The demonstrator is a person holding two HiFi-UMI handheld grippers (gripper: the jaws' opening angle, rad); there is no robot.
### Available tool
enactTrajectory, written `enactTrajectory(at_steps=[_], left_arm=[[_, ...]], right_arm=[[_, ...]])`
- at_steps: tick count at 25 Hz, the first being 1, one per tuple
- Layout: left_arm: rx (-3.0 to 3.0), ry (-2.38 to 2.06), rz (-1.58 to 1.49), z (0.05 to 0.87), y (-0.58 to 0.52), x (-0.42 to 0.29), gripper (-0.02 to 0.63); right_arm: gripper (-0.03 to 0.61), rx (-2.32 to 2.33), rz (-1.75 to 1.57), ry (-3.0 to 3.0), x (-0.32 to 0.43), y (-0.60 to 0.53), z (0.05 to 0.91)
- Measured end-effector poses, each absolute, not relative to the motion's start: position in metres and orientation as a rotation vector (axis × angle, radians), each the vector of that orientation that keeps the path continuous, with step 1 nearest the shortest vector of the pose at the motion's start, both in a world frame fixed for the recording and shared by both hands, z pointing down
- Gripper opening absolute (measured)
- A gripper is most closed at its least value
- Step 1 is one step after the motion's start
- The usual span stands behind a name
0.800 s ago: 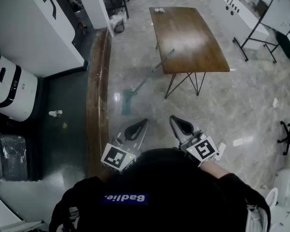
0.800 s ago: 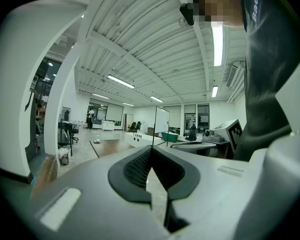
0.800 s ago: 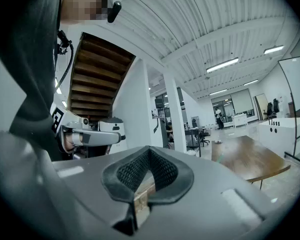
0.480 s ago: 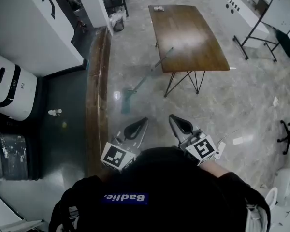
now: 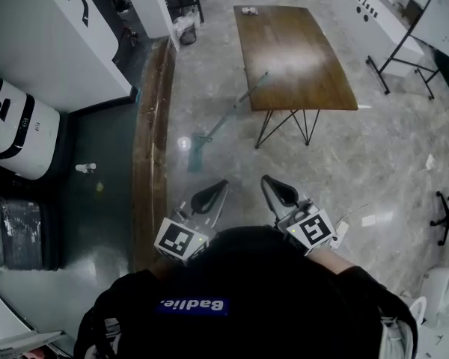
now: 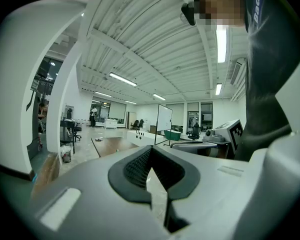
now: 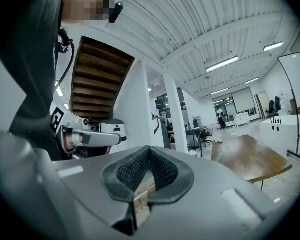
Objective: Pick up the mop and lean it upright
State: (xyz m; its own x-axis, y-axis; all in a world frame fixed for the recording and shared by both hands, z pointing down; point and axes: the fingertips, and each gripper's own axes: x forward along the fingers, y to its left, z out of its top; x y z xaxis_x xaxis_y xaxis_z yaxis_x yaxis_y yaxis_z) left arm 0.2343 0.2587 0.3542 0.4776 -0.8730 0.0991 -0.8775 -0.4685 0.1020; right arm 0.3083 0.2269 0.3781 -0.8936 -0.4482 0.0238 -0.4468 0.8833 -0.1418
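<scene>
Well ahead of left gripper (image 5: 215, 191) and right gripper (image 5: 273, 187), mop (image 5: 224, 120), flat on floor (image 5: 404, 170)

mop (image 5: 223, 123) lying on grey floor at frame centre, teal head lower left, handle running up-right to the wooden tabletop's (image 5: 295, 51) left edge, left hand-held gripper (image 5: 218, 188) and right hand-held gripper (image 5: 269, 184) side by side low centre, apart from mop

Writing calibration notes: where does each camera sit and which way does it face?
Head view: on the person's head, looking steeply down at mop and table; shows dark torso, left tongs, right tongs.
Left gripper view: on left tongs, looking level along its shut jaws toward the table; torso at right.
Right gripper view: likewise on right tongs; torso at left.
Shared: all three show the table.
</scene>
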Motion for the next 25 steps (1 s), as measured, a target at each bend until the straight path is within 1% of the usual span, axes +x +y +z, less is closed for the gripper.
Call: enactTrajectory(at_steps=[15, 25], left_arm=[[2.532, -1.607, 0.079, 0.356, 0.230, 0.299, 0.015], [2.492, -1.734, 0.110, 0.350, 0.218, 0.304, 0.015]], right_arm=[[0.003, -0.630, -0.244, 3.040, 0.371, 0.199, 0.384], [0.006, -0.592, -0.270, 3.025, 0.396, 0.191, 0.386]])
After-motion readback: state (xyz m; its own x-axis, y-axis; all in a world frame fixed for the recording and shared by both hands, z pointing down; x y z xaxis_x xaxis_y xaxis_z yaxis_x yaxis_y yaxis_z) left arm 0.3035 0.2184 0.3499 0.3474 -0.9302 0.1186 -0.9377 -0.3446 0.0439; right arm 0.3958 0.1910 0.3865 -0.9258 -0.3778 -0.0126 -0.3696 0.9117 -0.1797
